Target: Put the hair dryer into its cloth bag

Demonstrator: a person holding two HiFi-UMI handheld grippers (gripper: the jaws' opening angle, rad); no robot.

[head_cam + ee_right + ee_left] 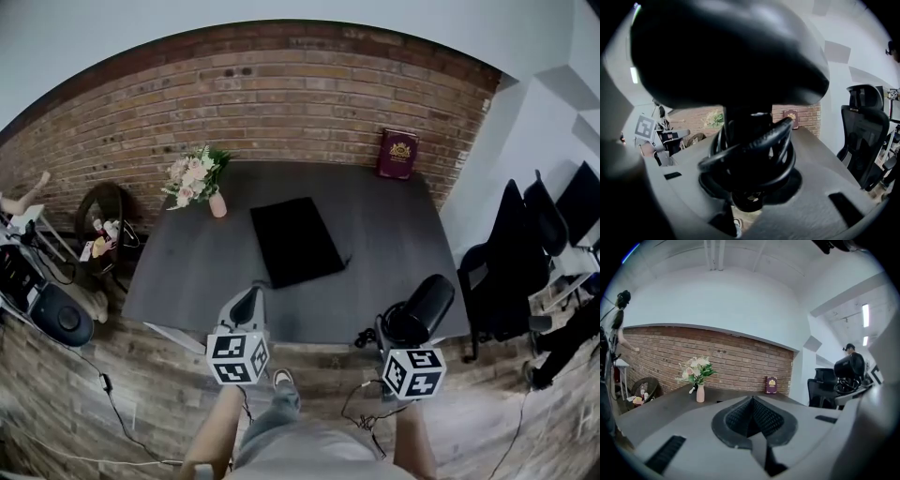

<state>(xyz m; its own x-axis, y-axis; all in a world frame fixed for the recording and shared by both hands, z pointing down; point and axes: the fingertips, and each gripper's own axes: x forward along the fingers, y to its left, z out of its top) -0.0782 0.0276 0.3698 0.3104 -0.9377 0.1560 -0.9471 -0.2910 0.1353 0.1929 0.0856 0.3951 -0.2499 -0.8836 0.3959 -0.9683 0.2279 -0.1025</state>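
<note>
Early stage | hair dryer (419, 309) held in right gripper (398, 340), near table (394, 225) edge | left gripper (247, 303) closed, empty | cloth bag (293, 241) unfilled, mid-table

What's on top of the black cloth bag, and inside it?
Nothing on top of the cloth bag, flat on the table. The right gripper holds the hair dryer. The bag's inside is covered.

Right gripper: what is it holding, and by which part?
The right gripper holds the hair dryer by its cord-wrapped handle; the left gripper is shut and empty.
</note>
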